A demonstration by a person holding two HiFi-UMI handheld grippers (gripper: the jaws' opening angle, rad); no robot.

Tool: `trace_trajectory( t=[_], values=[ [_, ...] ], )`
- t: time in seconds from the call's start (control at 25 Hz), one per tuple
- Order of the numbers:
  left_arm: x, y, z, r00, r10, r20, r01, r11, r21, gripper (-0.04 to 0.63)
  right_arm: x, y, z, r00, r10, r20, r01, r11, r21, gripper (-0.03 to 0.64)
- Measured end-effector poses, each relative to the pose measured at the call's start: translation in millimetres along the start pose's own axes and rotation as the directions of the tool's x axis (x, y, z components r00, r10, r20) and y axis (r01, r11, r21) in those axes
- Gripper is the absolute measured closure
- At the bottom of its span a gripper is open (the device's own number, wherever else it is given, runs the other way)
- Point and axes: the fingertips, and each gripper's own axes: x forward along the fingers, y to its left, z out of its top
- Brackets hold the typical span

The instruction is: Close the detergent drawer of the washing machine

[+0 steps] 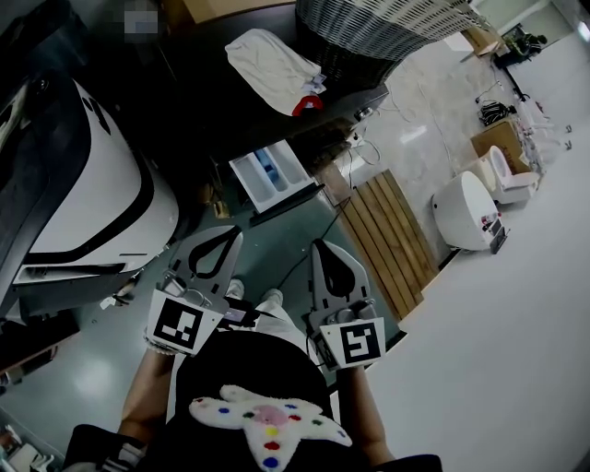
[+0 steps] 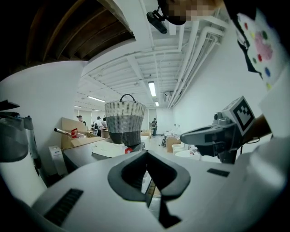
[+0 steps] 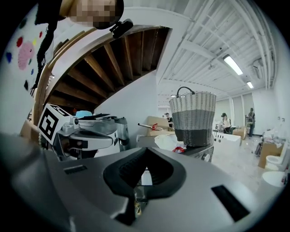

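In the head view the white detergent drawer [image 1: 272, 175], with blue compartments inside, stands pulled out from the front of the dark washing machine [image 1: 230, 111]. Both grippers are held side by side short of it, pointing toward it and touching nothing. My left gripper [image 1: 230, 232] is shut and empty, and so is my right gripper [image 1: 323, 245]. The left gripper view shows my left gripper [image 2: 146, 153] with its jaws together, the right gripper beside it. My right gripper [image 3: 146, 149] is likewise shut in its own view.
On the machine's top lie a white cloth [image 1: 272, 57], a small red thing [image 1: 307, 103] and a wicker basket [image 1: 387, 28]. A white appliance [image 1: 101, 194] stands at the left. To the right are a wooden slatted platform [image 1: 392, 240], white round fixtures [image 1: 466, 212] and floor cables.
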Motion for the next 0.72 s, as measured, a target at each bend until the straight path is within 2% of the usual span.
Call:
trace_trajectory(
  t=[0.2,0.28,0.4,0.52,0.64,0.72],
  values=[
    [-1.1,-1.0,3.5,0.999,0.026,0.019,-0.025,0.999,-0.046,0.584,-3.5,-2.4,2.4,1.000,0.008,0.018,-0.008,1.000,0.020,0.614],
    [-0.7,-0.7,3.5,0.999,0.033,0.019,-0.032,0.998,-0.053,0.581,-3.4,-1.8,2.9,1.000,0.019,0.023,-0.019,1.000,0.016,0.570],
    [0.2,-0.7,3.2,0.999,0.038,0.020,-0.036,0.997,-0.074,0.548,-2.5,-1.5,3.0,0.999,0.031,0.022,-0.031,0.999,0.019,0.496],
    [2.0,-4.7,1.4,1.000,0.010,0.011,-0.009,0.997,-0.078,0.445,-1.2,-1.9,2.3,0.999,0.040,0.017,-0.040,0.999,0.016,0.443],
    [3.9,-5.6,-2.3,1.000,0.012,-0.008,-0.013,0.999,-0.052,0.445,-0.3,-3.6,-0.5,0.999,0.043,0.006,-0.043,0.999,0.010,0.442],
    [4.4,-4.6,-4.5,1.000,0.025,-0.013,-0.026,0.998,-0.059,0.445,-0.1,-5.8,-2.9,0.999,0.043,0.000,-0.043,0.999,0.012,0.442]
  ],
)
